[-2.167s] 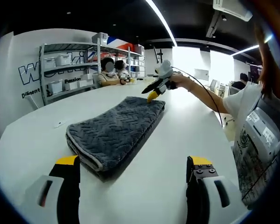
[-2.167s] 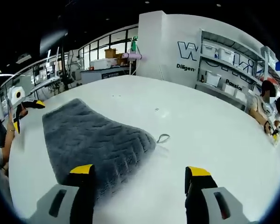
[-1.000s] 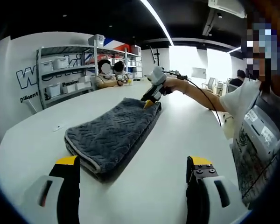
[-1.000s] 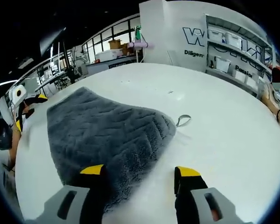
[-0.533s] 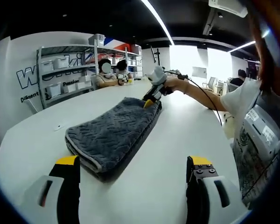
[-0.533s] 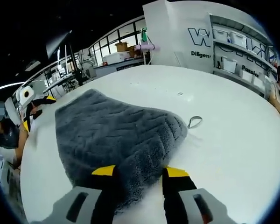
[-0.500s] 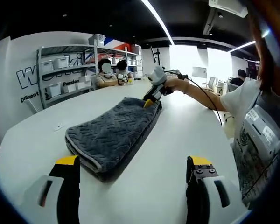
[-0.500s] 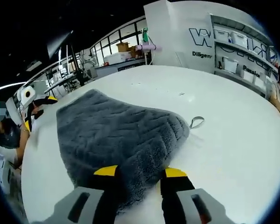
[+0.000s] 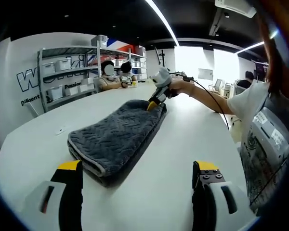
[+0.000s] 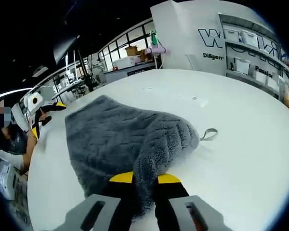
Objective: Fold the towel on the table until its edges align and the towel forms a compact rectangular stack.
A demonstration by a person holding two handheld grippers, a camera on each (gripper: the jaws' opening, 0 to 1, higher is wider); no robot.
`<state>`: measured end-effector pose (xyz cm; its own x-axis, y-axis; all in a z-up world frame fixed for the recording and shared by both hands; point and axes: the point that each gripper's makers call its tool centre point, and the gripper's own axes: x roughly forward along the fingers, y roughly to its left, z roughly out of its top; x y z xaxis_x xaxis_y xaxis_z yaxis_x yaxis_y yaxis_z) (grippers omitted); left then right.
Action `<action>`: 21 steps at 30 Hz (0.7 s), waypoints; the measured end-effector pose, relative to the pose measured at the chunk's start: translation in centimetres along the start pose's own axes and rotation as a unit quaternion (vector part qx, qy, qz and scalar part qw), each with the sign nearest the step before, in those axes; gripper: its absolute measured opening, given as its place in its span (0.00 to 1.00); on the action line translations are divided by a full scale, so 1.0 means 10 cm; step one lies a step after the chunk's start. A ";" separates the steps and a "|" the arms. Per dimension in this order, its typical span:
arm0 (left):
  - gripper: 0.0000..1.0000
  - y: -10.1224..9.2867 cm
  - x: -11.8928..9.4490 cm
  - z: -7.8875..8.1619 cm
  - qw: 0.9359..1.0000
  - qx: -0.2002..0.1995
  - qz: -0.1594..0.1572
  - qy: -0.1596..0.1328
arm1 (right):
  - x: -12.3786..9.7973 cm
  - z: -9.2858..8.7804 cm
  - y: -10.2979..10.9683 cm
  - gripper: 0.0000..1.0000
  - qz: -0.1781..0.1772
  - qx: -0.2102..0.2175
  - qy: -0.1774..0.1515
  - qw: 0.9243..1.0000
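A grey towel [image 9: 116,138] with a zigzag weave lies folded in a long strip on the white table [image 9: 192,134]. My left gripper [image 9: 137,177] hovers open near the table's edge, short of the towel's near end. At the towel's far corner my right gripper [image 9: 155,97] is held by a person's hand. In the right gripper view the towel [image 10: 115,137] spreads ahead, and my right gripper [image 10: 144,180] is shut on its near corner, pile bulging between the yellow tips. The left gripper [image 10: 42,114] shows beyond the towel's other end. A small hanging loop [image 10: 209,134] sticks out beside the towel.
Metal shelves with white bins [image 9: 62,72] line the wall behind the table. Two people sit at the table's far end [image 9: 113,72]. A small flat item [image 9: 61,129] lies left of the towel. The person's arm and cable [image 9: 207,96] reach across on the right.
The right gripper has gone from open to shut, pinching the towel's corner between its tips. The left gripper has stayed open and still.
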<state>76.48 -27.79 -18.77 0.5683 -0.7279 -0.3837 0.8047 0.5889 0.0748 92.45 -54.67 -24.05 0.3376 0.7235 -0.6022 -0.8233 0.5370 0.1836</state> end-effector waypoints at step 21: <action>1.00 -0.01 0.00 -0.03 1.000 0.001 0.000 0.005 | -0.28 -0.13 -0.06 0.12 -0.018 -0.024 0.030 0.999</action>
<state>76.31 -27.75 -19.02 0.5661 -0.7245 -0.3932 0.8055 0.5875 0.0772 91.43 -57.60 -23.44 0.3401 0.6768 -0.6529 -0.8327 0.5394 0.1254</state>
